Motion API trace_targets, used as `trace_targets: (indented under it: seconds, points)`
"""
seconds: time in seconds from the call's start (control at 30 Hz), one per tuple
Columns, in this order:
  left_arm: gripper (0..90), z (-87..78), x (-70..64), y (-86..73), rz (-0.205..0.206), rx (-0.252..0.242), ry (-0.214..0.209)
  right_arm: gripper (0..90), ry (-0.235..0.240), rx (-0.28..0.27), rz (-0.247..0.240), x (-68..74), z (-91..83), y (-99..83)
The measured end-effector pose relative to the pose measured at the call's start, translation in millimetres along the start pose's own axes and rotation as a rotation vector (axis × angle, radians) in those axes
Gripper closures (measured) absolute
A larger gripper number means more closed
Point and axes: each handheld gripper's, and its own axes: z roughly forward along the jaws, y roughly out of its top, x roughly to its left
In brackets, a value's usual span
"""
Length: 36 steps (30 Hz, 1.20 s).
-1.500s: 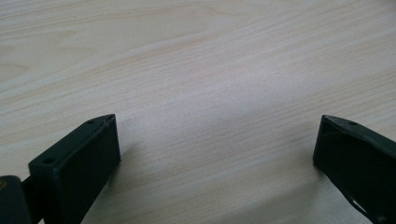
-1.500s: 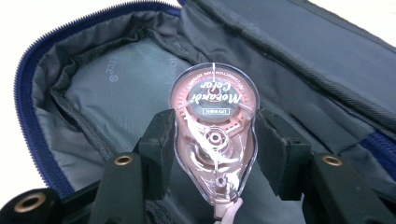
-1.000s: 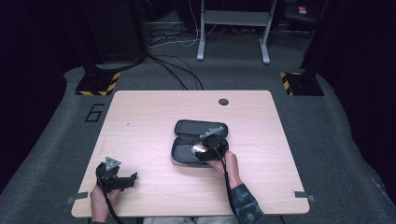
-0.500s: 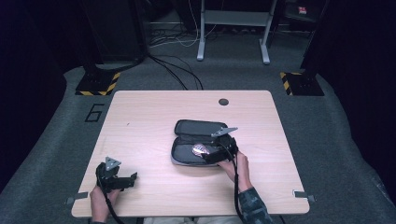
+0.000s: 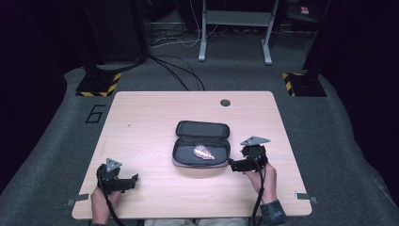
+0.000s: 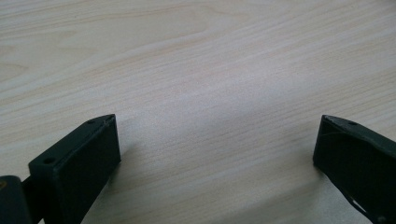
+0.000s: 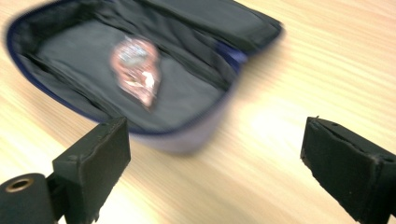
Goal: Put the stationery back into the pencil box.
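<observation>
1. The pouch [image 5: 201, 150] is a dark fabric zip case lying open near the middle of the worktop [image 5: 155, 117], its lid folded back toward the far edge. In the right gripper view a blue line runs along its rim [image 7: 219, 114], and the lining is dark grey.
2. Inside the tray half lies a small packet [image 5: 203, 152] with a shiny pink and silver wrapper [image 7: 135, 70]; that view is blurred, so its print cannot be read.
3. The pouch looks soft and light, with padded walls that would sag under a pinch. It would likely slide on the smooth wood if pushed from one side. The free edge of the lid, or the near wall of the tray half, seems the best place to take hold.
4. The packet looks thin, crinkly and slippery; it is best pinched at an end, gently.
5. The right tool [image 5: 235, 165] sits just beside the pouch's right end, apart from it, with its jaws spread wide and holding nothing [image 7: 212, 154].
6. The left tool [image 5: 131, 181] rests near the front left of the worktop, well apart from the pouch, its jaws also spread over bare wood [image 6: 217, 144].
</observation>
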Motion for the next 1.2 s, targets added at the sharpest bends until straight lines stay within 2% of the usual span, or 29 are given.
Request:
trace_targets:
  seconds: [0.23, 0.43, 0.7, 0.9, 1.0, 1.03, 1.2]
  points:
    - [0.5, 0.2, 0.3, 0.1, 0.001, -0.001, -0.001, 7.9, -0.075, 0.001, 0.047, -26.2, -11.6, -38.1]
    - [0.5, 0.2, 0.3, 0.1, 0.0, 0.0, -0.001, 7.2, -0.117, 0.018, 0.09, -40.4, -13.4, -67.9]
    - [0.5, 0.2, 0.3, 0.1, 0.001, -0.001, -0.001, 4.4, -0.191, 0.023, 0.111, -55.5, -14.2, -101.5]
    - [0.5, 0.1, 0.3, 0.1, 0.001, 0.0, 0.0, 0.0, -0.208, 0.025, 0.146, -66.6, -9.8, -116.0]
    - [0.5, 0.1, 0.1, 0.0, 0.0, 0.0, 0.0, 0.0, -0.179, -0.001, 0.17, -70.9, -9.2, -119.7]
    - [0.5, 0.0, 0.1, 0.0, 0.0, 0.001, 0.0, 0.0, -0.176, 0.003, 0.151, -71.9, -9.8, -120.4]
    - [0.4, 0.5, -0.6, -0.4, -0.002, -0.007, 0.004, 0.0, -0.176, 0.005, 0.153, -71.8, -9.7, -120.4]
